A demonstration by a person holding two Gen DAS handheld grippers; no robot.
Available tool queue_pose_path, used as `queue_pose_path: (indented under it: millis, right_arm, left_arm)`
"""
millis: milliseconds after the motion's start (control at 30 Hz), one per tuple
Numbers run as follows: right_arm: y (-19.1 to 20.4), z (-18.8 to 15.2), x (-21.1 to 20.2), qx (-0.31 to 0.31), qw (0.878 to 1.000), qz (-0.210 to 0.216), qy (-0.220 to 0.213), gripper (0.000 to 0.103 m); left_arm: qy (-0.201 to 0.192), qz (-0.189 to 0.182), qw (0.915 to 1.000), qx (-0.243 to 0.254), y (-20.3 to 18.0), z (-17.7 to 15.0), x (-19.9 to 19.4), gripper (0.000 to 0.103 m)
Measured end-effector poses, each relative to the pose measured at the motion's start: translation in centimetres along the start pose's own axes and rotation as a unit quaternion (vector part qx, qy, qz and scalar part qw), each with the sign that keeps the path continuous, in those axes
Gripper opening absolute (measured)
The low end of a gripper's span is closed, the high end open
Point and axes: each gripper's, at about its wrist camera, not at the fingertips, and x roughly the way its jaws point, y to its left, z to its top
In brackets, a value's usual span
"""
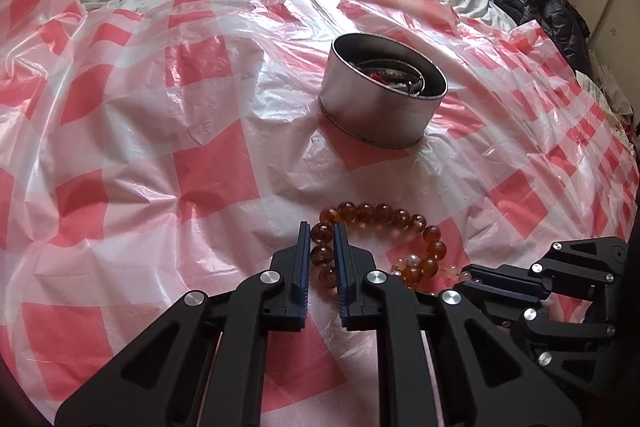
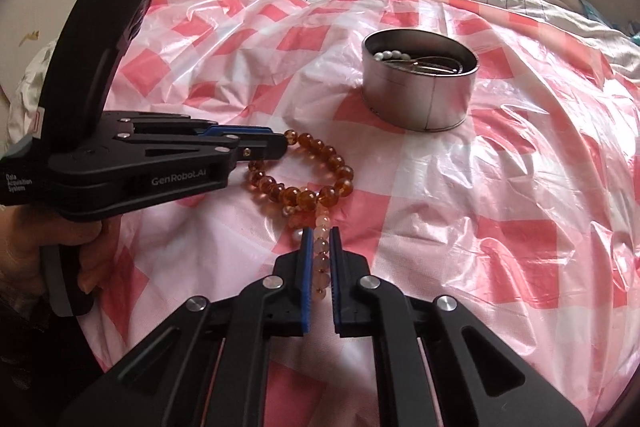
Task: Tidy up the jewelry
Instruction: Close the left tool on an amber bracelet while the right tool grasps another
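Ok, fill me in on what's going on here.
A person is sorting jewelry on a bed covered with a pink checked plastic sheet, one gripper in each hand. The left gripper is shut on the amber bead bracelet; the right gripper is shut on a pale bead bracelet tangled with it. Both bracelets still lie on the sheet. The round metal tin beyond already holds some pieces.

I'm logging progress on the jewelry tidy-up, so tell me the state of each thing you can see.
Left tongs: shut on the amber bracelet.
Right tongs: shut on the pale bead bracelet.
Amber bracelet: lying on the checked plastic sheet.
Pale bead bracelet: beside the amber one.
Round tin: open, upright, jewelry inside.
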Motion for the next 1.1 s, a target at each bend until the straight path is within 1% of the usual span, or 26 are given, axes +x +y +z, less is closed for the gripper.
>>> queue_pose_path:
  millis: [100,200,267,333,367,400,433,500,600,667,700,733,800,833,900,967,1033,1100]
  right_arm:
    - [-0.9,0.1,-0.8,0.02,1.0,0.007,-0.011,0.008]
    - [-1.3,0.2,-1.2,0.026,0.999,0.01,-0.019,0.008]
    - [-1.2,0.3,-1.3,0.025,0.999,0.007,-0.019,0.008]
    - [-1.4,0.4,-1.2,0.029,0.999,-0.003,-0.02,0.009]
    - [-1.4,0.5,-1.0,0.029,0.999,0.0,-0.017,0.013]
    - [-1.3,0.7,-0.9,0.028,0.999,0.001,-0.016,0.034]
    - [-1.2,0.8,-0.9,0.024,0.999,-0.002,-0.022,0.053]
    - [-0.6,1.0,-0.9,0.008,0.999,-0.011,-0.03,0.055]
    - [-0.4,0.8,0.3,-0.005,0.999,-0.041,-0.007,0.055]
    - [-0.3,0.8,1.1,-0.013,0.999,-0.051,0.01,0.055]
    - [-0.1,0.7,1.3,-0.019,0.998,-0.052,0.013,0.05]
    - [0.1,0.6,1.3,-0.026,0.998,-0.05,0.016,0.029]
    - [0.3,0.4,1.5,-0.033,0.998,-0.041,0.027,0.011]
    - [0.3,0.3,1.4,-0.03,0.999,-0.034,0.028,0.008]
    - [-0.4,0.1,1.0,-0.002,1.0,0.001,0.023,0.008]
    - [-1.7,0.1,0.2,0.049,0.997,0.057,0.01,0.008]
    - [-3.2,0.2,-0.5,0.101,0.988,0.113,-0.008,0.008]
    - [-4.9,0.0,-1.3,0.152,0.974,0.168,-0.031,0.008]
  left_arm:
    - [-0.006,0.002,1.0,-0.006,0.4,0.2,-0.4,0.01]
    - [-0.008,0.002,0.9999,-0.014,0.8,0.3,-0.5,0.01]
    - [-0.01,-0.014,0.9995,-0.026,1.1,0.4,-0.7,0.01]
    - [-0.01,-0.015,0.9994,-0.029,1.3,0.4,-0.8,0.01]
    - [-0.009,-0.012,0.9995,-0.03,1.3,0.4,-0.7,0.01]
    - [-0.008,-0.01,0.9995,-0.03,1.3,0.3,-0.6,0.01]
    - [-0.006,-0.009,0.9995,-0.029,1.3,0.3,-0.5,0.01]
    - [-0.005,-0.008,0.9996,-0.028,1.2,0.3,-0.4,0.01]
    - [0.012,-0.004,0.9995,-0.027,1.2,0.1,0.3,0.011]
    - [0.02,-0.001,0.9994,-0.03,1.3,0.0,0.9,0.012]
    - [0.02,0.0,0.9994,-0.029,1.2,0.0,1.0,0.012]
    - [0.021,0.002,0.9994,-0.027,1.1,-0.1,1.1,0.012]
    - [0.021,0.009,0.9996,-0.018,0.8,-0.1,1.2,0.013]
    - [0.022,0.008,0.9996,-0.015,0.7,-0.1,1.1,0.012]
    - [0.016,-0.001,0.9998,-0.014,0.6,0.0,0.7,0.01]
    - [0.007,-0.014,0.9997,-0.018,0.5,0.2,0.1,0.01]
    - [-0.004,-0.03,0.9992,-0.026,0.5,0.5,-0.7,0.01]
    - [-0.013,-0.046,0.9982,-0.035,0.7,0.7,-1.3,0.01]
